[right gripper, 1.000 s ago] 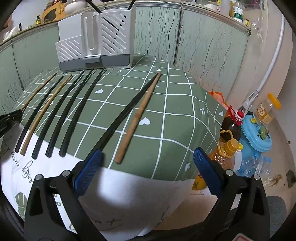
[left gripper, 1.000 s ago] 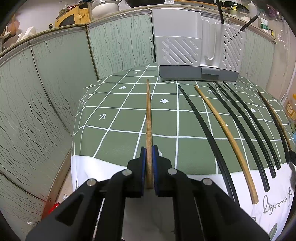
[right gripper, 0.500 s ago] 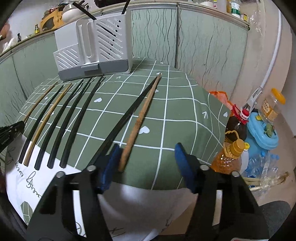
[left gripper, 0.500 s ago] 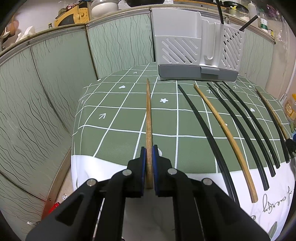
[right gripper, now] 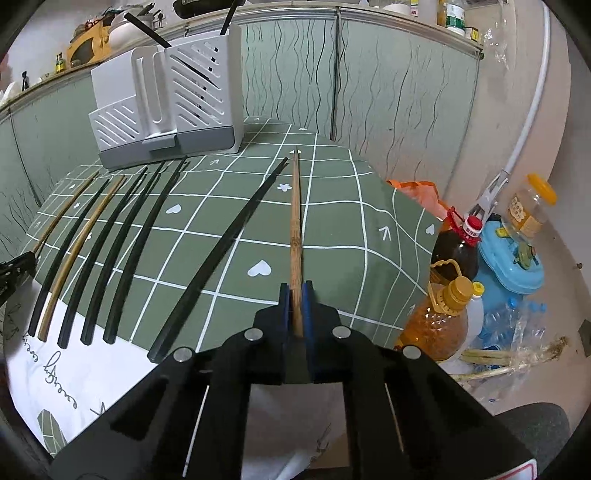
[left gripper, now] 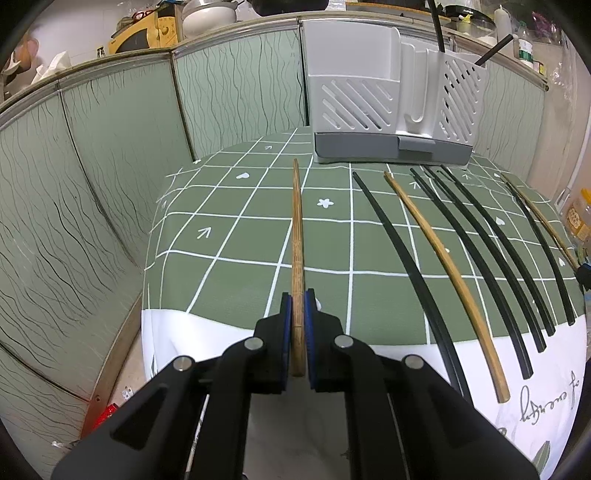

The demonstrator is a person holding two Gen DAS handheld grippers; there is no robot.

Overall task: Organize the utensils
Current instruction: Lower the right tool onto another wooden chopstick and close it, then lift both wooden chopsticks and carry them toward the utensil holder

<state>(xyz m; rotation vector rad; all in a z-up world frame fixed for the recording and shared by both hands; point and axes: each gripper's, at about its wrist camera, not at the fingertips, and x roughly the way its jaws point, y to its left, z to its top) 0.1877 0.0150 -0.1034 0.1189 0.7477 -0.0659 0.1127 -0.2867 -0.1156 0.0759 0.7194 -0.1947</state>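
My left gripper (left gripper: 297, 306) is shut on the near end of a brown wooden chopstick (left gripper: 296, 229) that lies along the green checked tablecloth (left gripper: 229, 236). In the right wrist view my right gripper (right gripper: 295, 295) is shut on the near end of another brown wooden chopstick (right gripper: 295, 221). A black chopstick (right gripper: 214, 254) lies just left of it. Several black chopsticks (left gripper: 480, 236) and a tan one (left gripper: 443, 258) lie in a row between the two grippers. A grey-white slotted utensil holder (left gripper: 391, 99) stands at the table's far edge with black sticks in it.
Green patterned wall panels (left gripper: 110, 155) close in the table's left and back. Right of the table, on the floor, stand oil bottles (right gripper: 439, 317), a blue container (right gripper: 509, 266) and a jar (right gripper: 532, 206). A shelf with kitchenware (left gripper: 199, 18) runs above the panels.
My right gripper has closed from wide open onto the brown chopstick's near end and shifted a little so the stick is centred. The left gripper and its chopstick have not moved.
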